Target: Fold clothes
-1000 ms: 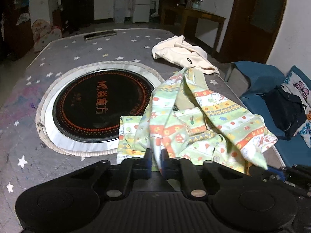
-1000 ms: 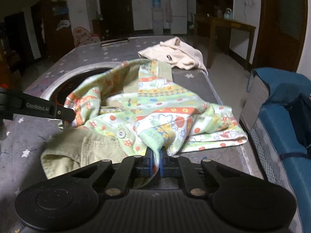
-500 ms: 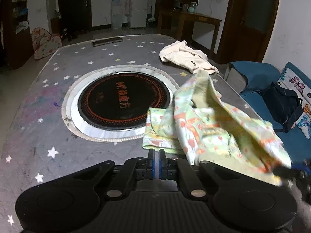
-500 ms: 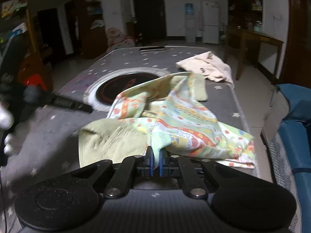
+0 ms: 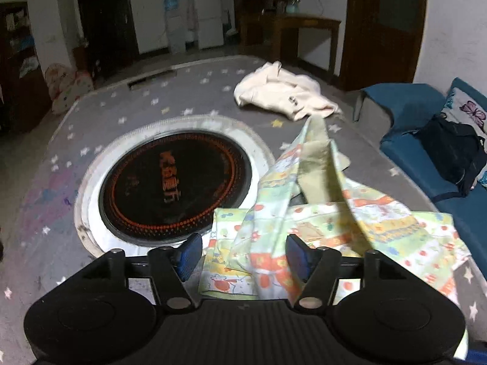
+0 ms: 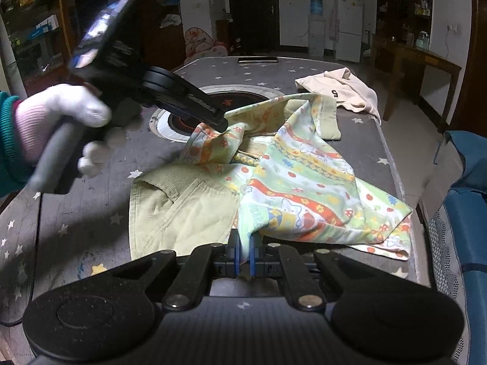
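Note:
A small patterned green jacket with orange and yellow prints lies crumpled on the grey star-print table; it also shows in the right wrist view, its plain olive lining turned up at the left. My left gripper is open, with a fold of the jacket draped between its blue pads. In the right wrist view it hovers at the jacket's far left edge. My right gripper is shut on the jacket's near edge.
A cream garment lies at the table's far right. A round black hotplate is set in the table centre. A blue sofa with a dark bag stands right of the table. A wooden desk stands beyond.
My left gripper has opened and let go of the jacket fold it held. The jacket has dropped lower onto the table. My right gripper stays shut on the jacket.

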The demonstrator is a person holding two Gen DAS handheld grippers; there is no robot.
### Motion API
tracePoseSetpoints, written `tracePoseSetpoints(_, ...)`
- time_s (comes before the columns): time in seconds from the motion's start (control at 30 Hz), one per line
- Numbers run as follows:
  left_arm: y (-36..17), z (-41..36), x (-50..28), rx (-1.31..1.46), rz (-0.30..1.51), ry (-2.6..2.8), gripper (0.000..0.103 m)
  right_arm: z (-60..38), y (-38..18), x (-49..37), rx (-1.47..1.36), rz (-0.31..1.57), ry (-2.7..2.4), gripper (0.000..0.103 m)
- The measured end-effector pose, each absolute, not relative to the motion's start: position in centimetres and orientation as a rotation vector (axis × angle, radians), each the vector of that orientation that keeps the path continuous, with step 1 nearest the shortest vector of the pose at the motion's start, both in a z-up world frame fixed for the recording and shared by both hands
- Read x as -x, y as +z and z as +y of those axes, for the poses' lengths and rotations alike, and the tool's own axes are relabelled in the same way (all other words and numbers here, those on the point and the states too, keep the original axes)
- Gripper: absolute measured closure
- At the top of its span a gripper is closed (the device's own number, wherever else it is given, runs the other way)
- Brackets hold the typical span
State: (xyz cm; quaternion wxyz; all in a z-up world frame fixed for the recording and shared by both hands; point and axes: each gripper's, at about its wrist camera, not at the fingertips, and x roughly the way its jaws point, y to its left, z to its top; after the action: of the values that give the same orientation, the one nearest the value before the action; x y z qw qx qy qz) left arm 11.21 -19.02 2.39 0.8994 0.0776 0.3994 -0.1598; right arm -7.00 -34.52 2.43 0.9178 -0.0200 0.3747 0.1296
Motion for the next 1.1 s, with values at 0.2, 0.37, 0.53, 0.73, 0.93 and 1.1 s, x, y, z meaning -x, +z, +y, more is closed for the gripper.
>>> tracePoseSetpoints(0.2, 2.3, -17.2, -10.5, -0.085, 0.839, -0.392, 0.101, -34.9, 2.6, 7.3, 0.034, 0.765, 0.266, 0.098)
tracePoseSetpoints(0.37, 3.9, -14.6, -8.4, -0.059, 0.81, -0.392, 0.102, -35.3, 3.4, 8.0, 0.036, 0.75, 0.272, 0.098)
tracePoseSetpoints(0.53, 5.0, -11.7, -5.4, -0.038, 0.786, -0.391, 0.102, -35.3, 4.0, 9.0, 0.032, 0.746, 0.302, 0.098)
tracePoseSetpoints(0.73, 5.6, -8.5, -0.7, -0.057, 0.768, -0.415, 0.102, -34.5, 4.5, 10.6, 0.056, 0.754, 0.365, 0.098)
tracePoseSetpoints(0.93, 4.3, -5.5, 4.4, -0.076, 0.795, -0.419, 0.102, -33.7, 5.0, 11.1, 0.041, 0.766, 0.409, 0.092)
tracePoseSetpoints(1.1, 2.7, -3.1, 8.1, -0.087, 0.838, -0.413, 0.102, -32.8, 5.5, 10.9, 0.063, 0.746, 0.424, 0.08)
